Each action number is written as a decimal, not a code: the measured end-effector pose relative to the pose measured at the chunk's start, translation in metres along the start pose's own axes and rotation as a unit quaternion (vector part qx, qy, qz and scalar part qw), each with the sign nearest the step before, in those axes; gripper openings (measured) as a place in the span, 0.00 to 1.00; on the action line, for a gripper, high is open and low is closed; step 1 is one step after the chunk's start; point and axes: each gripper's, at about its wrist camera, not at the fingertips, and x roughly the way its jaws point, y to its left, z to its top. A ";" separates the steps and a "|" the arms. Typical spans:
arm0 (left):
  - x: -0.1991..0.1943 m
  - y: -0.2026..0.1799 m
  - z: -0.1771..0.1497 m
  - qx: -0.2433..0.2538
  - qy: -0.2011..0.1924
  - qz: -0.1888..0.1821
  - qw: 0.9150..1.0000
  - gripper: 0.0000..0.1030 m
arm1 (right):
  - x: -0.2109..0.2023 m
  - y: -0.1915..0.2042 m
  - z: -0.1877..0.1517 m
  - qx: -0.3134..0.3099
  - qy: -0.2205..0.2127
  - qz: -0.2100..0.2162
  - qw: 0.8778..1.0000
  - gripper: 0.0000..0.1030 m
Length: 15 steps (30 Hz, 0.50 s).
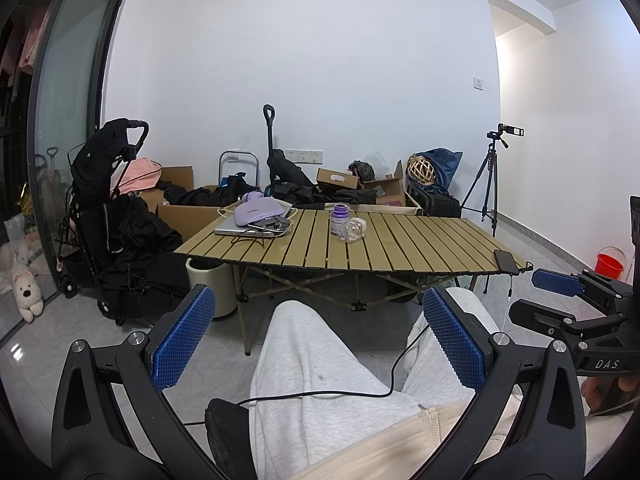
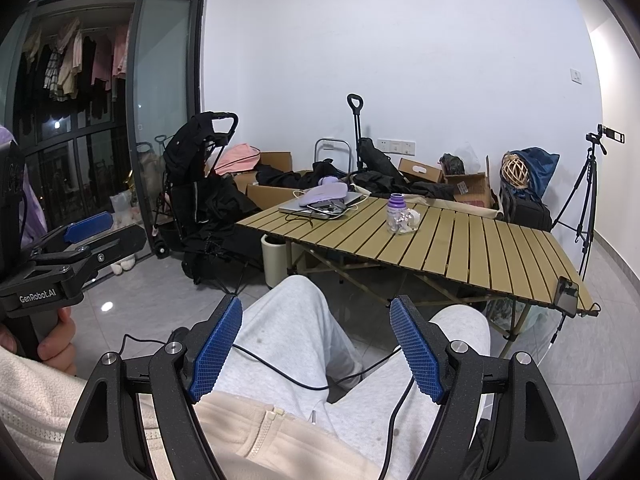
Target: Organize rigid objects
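Observation:
A slatted folding table (image 1: 400,248) (image 2: 460,248) stands ahead of me. On it stand a bottle with a purple cap (image 1: 340,218) (image 2: 395,210) and a clear glass item (image 1: 354,230) (image 2: 410,220) beside it. A laptop with a lilac pouch (image 1: 260,212) (image 2: 326,194) and cables lies at the far left end. A black phone (image 1: 506,259) (image 2: 568,294) lies at the near right corner. My left gripper (image 1: 318,336) is open and empty above my lap. My right gripper (image 2: 316,344) is open and empty, also above my lap, well short of the table.
My legs in grey trousers (image 1: 312,360) and a black cable lie below both grippers. A stroller (image 1: 104,200), cardboard boxes and dark clothes crowd the far left and back. A tripod (image 1: 490,184) stands at the right wall. A red bucket (image 1: 609,264) sits on the floor.

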 end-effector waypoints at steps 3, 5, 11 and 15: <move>0.000 0.000 0.000 0.000 -0.001 0.000 1.000 1.00 | 0.000 -0.001 0.000 0.000 0.001 0.000 1.000 0.79; 0.002 -0.002 -0.003 0.000 -0.001 0.000 1.000 1.00 | 0.000 -0.001 0.000 0.000 0.000 0.000 1.000 0.79; 0.001 -0.002 -0.002 -0.002 0.001 0.001 1.000 1.00 | 0.000 -0.002 0.000 0.000 0.001 0.000 1.000 0.79; 0.001 -0.002 0.000 -0.003 0.000 -0.002 1.000 1.00 | 0.000 0.000 -0.003 0.000 0.001 0.000 1.000 0.79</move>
